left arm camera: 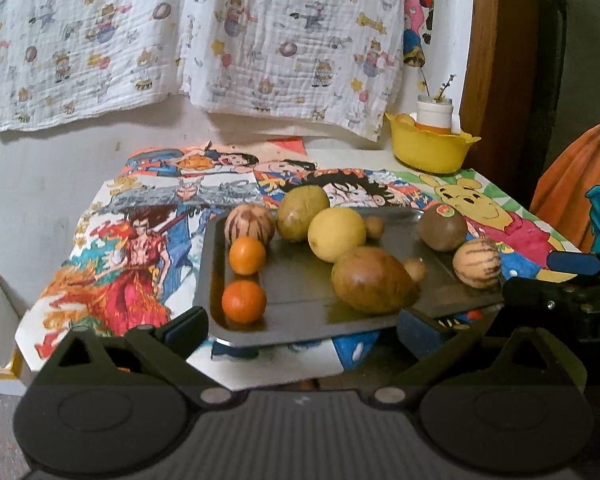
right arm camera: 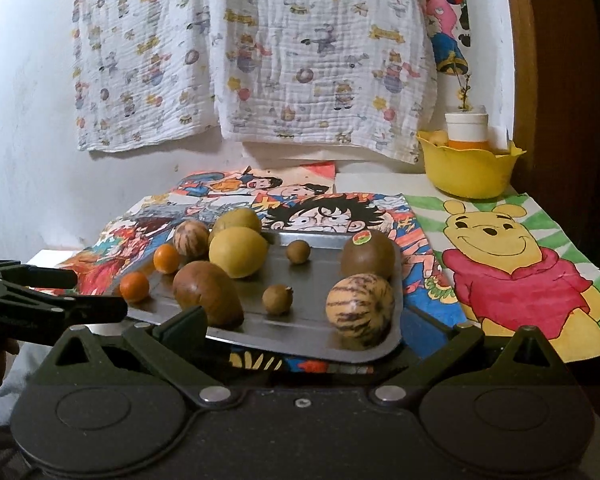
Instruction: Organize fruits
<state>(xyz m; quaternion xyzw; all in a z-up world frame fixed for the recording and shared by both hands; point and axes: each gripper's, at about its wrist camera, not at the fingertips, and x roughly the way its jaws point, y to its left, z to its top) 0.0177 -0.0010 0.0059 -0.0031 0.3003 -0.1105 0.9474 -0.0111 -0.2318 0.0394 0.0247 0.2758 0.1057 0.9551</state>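
Your left gripper (left arm camera: 300, 320): fingers apart at tray (left arm camera: 300, 280) front edge | your right gripper (right arm camera: 320, 332): apart there too | fruit on tray.

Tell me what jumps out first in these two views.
A metal tray heaped with fruit sits mid-table, its near edge just beyond both open tongs; two small oranges line its left side and a striped melon sits at its near right corner. Under it lie bright cartoon drawings, with a yellow bear picture on the right. A yellow bowl stands at the far right corner.
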